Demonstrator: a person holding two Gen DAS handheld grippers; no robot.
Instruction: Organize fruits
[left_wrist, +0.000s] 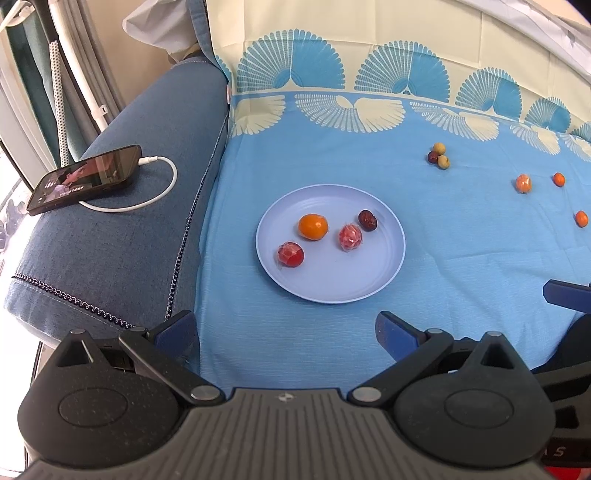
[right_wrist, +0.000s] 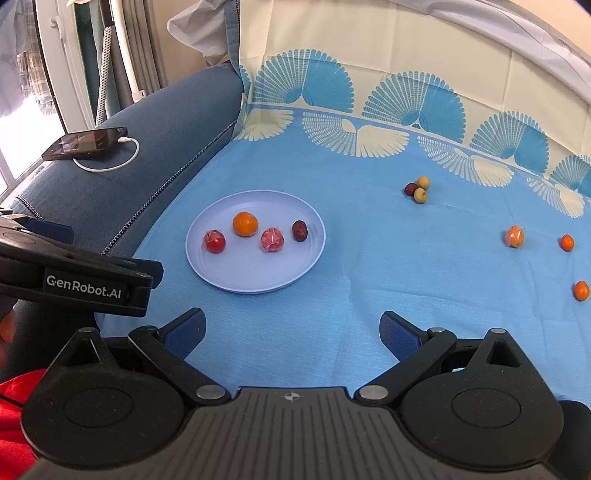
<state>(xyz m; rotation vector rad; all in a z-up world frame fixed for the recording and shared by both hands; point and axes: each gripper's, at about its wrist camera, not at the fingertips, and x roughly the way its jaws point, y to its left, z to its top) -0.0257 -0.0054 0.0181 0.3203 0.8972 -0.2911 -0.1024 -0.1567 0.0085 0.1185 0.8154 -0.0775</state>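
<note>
A pale blue plate (left_wrist: 384, 273) (right_wrist: 229, 273) lies on the blue cloth. On it sit an orange (left_wrist: 313, 226) (right_wrist: 245, 223), two red wrapped fruits (left_wrist: 290, 254) (left_wrist: 350, 237) and a dark date (left_wrist: 367, 220) (right_wrist: 299, 230). Off the plate, to the far right, is a cluster of two greenish fruits and one dark one (left_wrist: 439, 155) (right_wrist: 418, 190). Further right lie a wrapped orange fruit (left_wrist: 523, 183) (right_wrist: 514, 236) and two small oranges (right_wrist: 566, 242) (right_wrist: 581, 290). My left gripper (left_wrist: 286, 330) stands open and empty just short of the plate. My right gripper (right_wrist: 291, 332) is open and empty too.
A phone (left_wrist: 85, 179) (right_wrist: 86, 143) with a white charging cable rests on the denim sofa arm at the left. The cloth runs up the sofa back behind the fruit. The left gripper's body (right_wrist: 74, 277) shows at the left of the right wrist view.
</note>
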